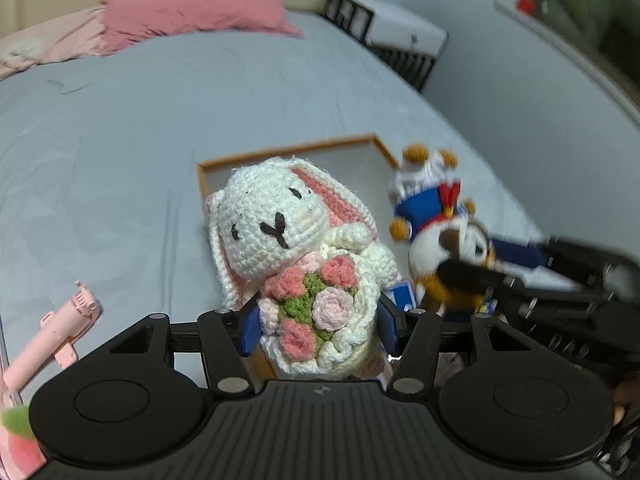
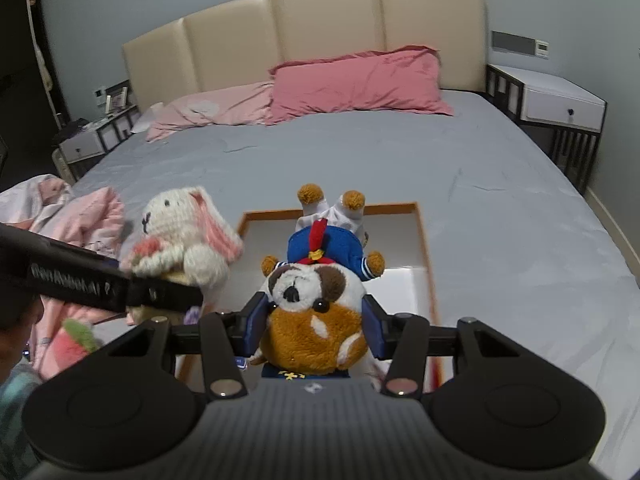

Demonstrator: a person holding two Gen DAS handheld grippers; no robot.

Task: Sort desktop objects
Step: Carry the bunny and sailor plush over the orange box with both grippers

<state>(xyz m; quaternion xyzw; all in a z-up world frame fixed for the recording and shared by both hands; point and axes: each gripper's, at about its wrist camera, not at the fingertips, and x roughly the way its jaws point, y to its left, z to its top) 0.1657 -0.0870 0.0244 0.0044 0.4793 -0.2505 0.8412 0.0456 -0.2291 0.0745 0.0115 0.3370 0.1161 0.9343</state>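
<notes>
The left gripper (image 1: 320, 322) has its jaws clenched on the bouquet base of a white crocheted rabbit (image 1: 280, 220), the blue pads pressing into the yarn on either side; the rabbit hangs above the near left part of a shallow tray (image 1: 288, 150) with an orange-brown rim that lies on the grey bed (image 1: 120, 140). The right gripper (image 2: 316, 330) grasps a plush dog (image 2: 316, 320) in a blue sailor outfit by its brown-and-white head, so the toy sits upside down with its feet pointing away, held over the same tray (image 2: 424, 240). The two toys are just beside each other, not visibly touching. A pink handheld gadget (image 1: 56, 340) lies on the bed to the left of the tray. Pink pillows (image 2: 360, 84) rest against the beige headboard (image 2: 304, 28), and a white bedside table (image 2: 560, 104) stands to the right.
</notes>
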